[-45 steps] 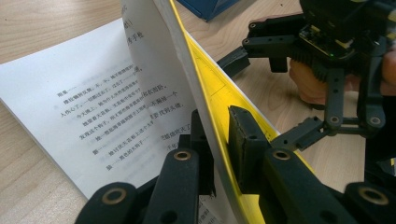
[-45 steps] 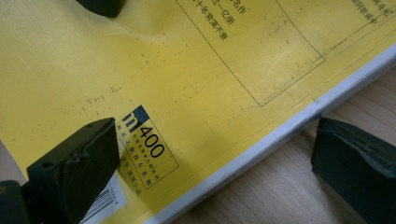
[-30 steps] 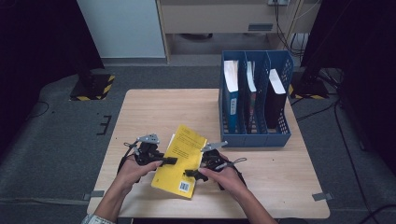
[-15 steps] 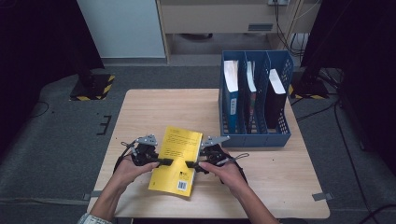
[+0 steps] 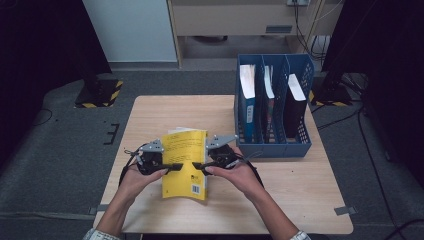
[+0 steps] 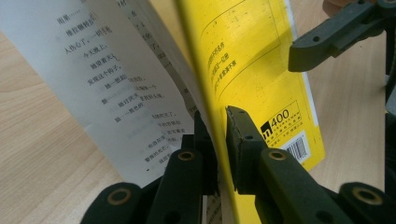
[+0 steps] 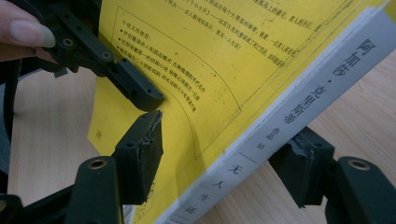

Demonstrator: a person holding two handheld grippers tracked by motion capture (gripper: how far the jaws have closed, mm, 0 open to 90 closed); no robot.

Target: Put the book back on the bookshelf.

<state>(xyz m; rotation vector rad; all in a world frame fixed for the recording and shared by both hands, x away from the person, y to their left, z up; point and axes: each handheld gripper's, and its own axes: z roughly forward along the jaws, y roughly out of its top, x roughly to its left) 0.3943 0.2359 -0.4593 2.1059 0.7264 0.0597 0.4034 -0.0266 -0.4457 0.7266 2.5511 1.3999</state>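
The left tool is clenched on the yellow paperback book, or rather on its thin front cover alone: in the left gripper view the yellow cover runs between the two pads while the white printed pages fan away to one side. The right tool straddles the book's white spine edge and its jaws have just been closing; one pad lies against the yellow cover and the other sits under the spine, so it looks to be taking hold of the whole block, though how firmly it presses I cannot tell.

The book is lifted and tilted above the near middle of the pale wooden table, between the person's two hands.

To do this step well, I would let the right tool carry the weight, since it spans the full thickness. The left grip on a single cover leaf is weak (a pull there could crease or tear it), so it should only steady the book. Keep both hands moving together so the pages do not splay.

Farther off, the blue plastic file rack stands at the table's far right with books upright in its compartments, and I judge it the likely destination.
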